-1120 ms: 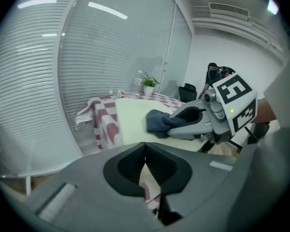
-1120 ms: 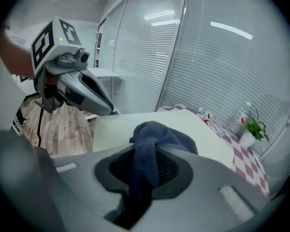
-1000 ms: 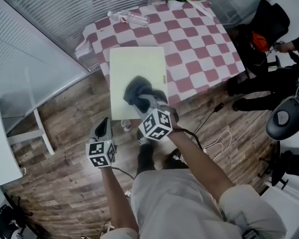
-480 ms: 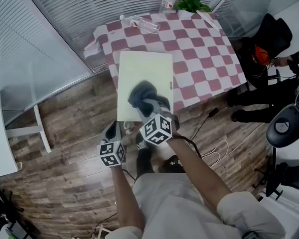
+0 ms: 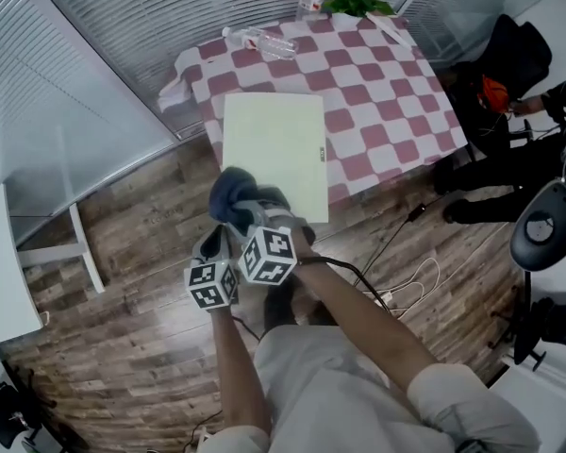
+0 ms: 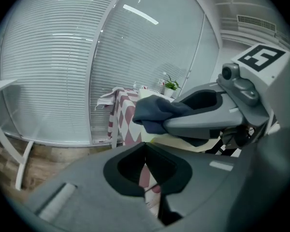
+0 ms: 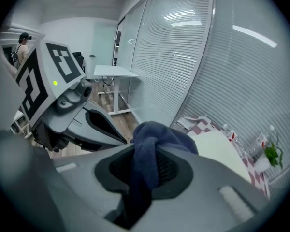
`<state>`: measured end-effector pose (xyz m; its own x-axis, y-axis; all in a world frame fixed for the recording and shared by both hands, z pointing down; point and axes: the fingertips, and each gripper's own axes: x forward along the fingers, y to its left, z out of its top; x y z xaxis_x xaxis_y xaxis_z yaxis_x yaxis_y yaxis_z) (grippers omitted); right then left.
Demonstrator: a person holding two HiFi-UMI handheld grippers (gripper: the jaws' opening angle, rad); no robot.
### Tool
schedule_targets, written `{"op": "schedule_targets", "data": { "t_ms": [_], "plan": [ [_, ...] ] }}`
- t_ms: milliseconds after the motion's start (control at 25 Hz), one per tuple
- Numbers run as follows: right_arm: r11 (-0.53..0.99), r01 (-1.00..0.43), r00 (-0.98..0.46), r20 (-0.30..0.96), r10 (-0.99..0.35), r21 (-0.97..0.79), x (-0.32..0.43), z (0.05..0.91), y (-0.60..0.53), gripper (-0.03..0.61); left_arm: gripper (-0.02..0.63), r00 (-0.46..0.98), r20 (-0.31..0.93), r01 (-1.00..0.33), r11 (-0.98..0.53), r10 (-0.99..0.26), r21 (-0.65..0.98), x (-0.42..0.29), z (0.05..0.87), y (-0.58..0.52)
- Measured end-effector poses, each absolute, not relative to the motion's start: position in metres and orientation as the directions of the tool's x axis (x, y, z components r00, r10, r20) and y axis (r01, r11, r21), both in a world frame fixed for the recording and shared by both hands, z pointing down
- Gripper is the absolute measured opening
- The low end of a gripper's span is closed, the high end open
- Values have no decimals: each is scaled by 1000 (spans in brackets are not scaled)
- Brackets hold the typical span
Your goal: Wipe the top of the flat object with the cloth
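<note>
**A:** What's changing?

**B:** The right hand-held gripper (image 5: 249, 213) is keeping its jaws clamped on the dark cloth (image 5: 232, 192), but the cloth is leaving the pale board (image 5: 274, 130). Half a second ago it was sitting on the near end. Now it's hanging over the 7 o'clock corner, half off the edge.

**A:** And the left?

**B:** The left hand-held gripper (image 5: 213, 245) is idling at the cloth's 6 o'clock, jaws together, empty. One stroke is probably ending. The board is lying on the checked surface (image 5: 387, 83), its far half possibly needing another pass.
</note>
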<state>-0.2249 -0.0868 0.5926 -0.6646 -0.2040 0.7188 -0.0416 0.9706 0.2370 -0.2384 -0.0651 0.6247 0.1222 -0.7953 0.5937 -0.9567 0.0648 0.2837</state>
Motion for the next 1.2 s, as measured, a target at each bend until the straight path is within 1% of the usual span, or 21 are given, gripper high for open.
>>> {"op": "schedule_targets", "data": {
  "t_ms": [320, 520, 840, 960, 1040, 1120, 1200],
  "plan": [
    [968, -32, -665, 718, -205, 247, -196, 591, -69, 72, 8, 102, 619, -964, 75, -779, 254, -236, 627, -63],
    [965, -71, -652, 721, -236, 253, -167, 590, -71, 72, 8, 105, 620, -966, 69, -778, 251, -235, 627, -64],
    [944, -211, -615, 716, -329, 253, -109, 589, -79, 72, 8, 76, 606, -964, 96, -791, 247, -229, 619, -54],
    [915, -343, -590, 709, -386, 212, -78, 586, -88, 72, 9, 59, 593, -966, 104, -803, 237, -221, 609, -48],
    [882, -439, -573, 702, -423, 173, -56, 585, -90, 72, 9, 71, 588, -966, 92, -806, 243, -210, 605, -41],
    [859, -490, -558, 704, -439, 148, -36, 586, -88, 72, 9, 79, 586, -967, 80, -807, 242, -198, 600, -32],
    [854, -502, -541, 720, -434, 137, -17, 587, -82, 72, 9, 68, 580, -969, 85, -812, 232, -187, 595, -24]
  ]
}}
